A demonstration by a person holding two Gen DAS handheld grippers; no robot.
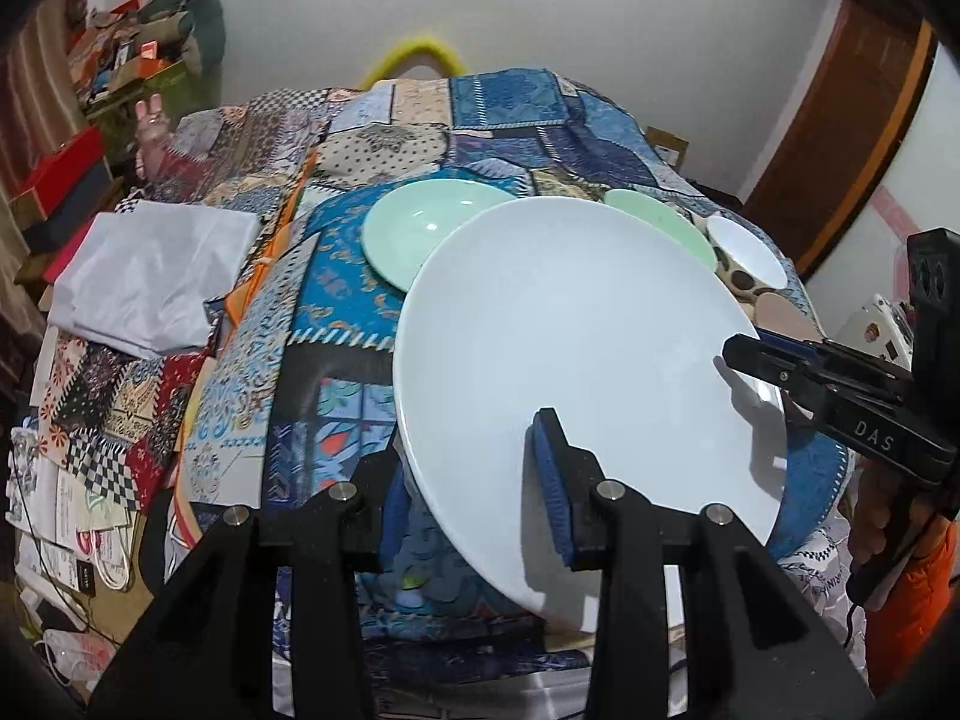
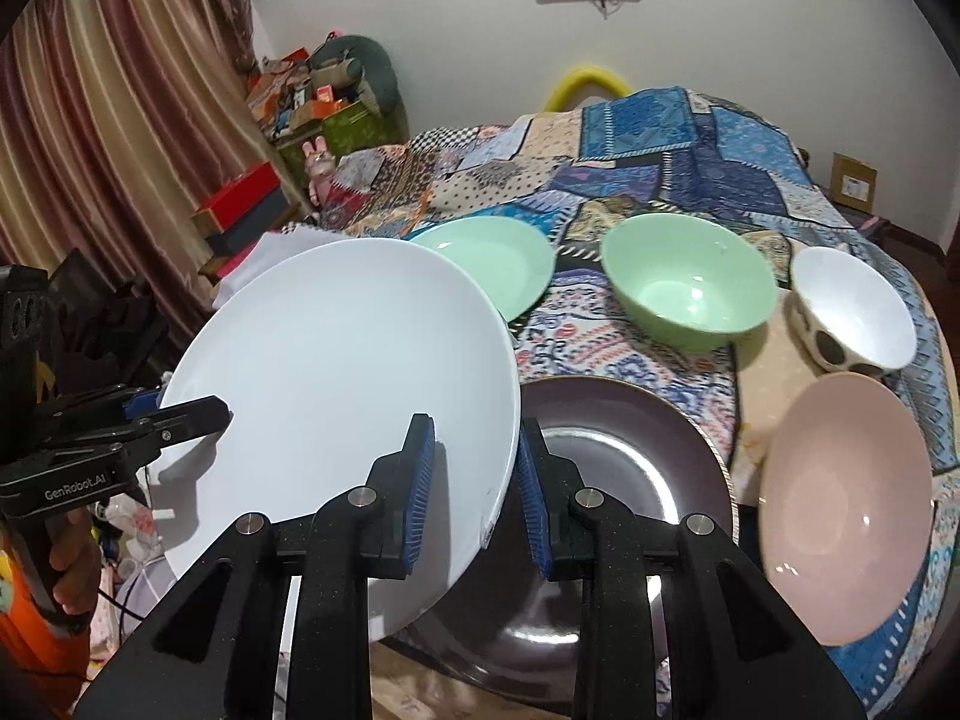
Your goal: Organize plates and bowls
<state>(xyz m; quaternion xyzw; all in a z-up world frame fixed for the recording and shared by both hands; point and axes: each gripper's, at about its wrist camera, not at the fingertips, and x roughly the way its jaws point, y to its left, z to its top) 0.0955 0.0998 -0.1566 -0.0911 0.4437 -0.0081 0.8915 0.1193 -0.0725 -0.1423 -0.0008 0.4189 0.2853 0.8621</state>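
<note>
A large white plate (image 1: 576, 348) is held tilted above the patchwork bed. My left gripper (image 1: 474, 480) is shut on its near-left rim. My right gripper (image 2: 474, 480) is shut on the plate's right rim (image 2: 336, 372) and shows at the right of the left wrist view (image 1: 756, 360). Under the plate lies a dark purple plate (image 2: 630, 456). Behind are a mint green plate (image 2: 498, 258), a mint green bowl (image 2: 690, 282), a white spotted bowl (image 2: 852, 312) and a pink plate (image 2: 840, 504).
A folded white cloth (image 1: 150, 276) lies on the bed at the left. Red boxes (image 2: 246, 198) and clutter stand by the curtain. The bed cover (image 1: 336, 312) is bare left of the white plate.
</note>
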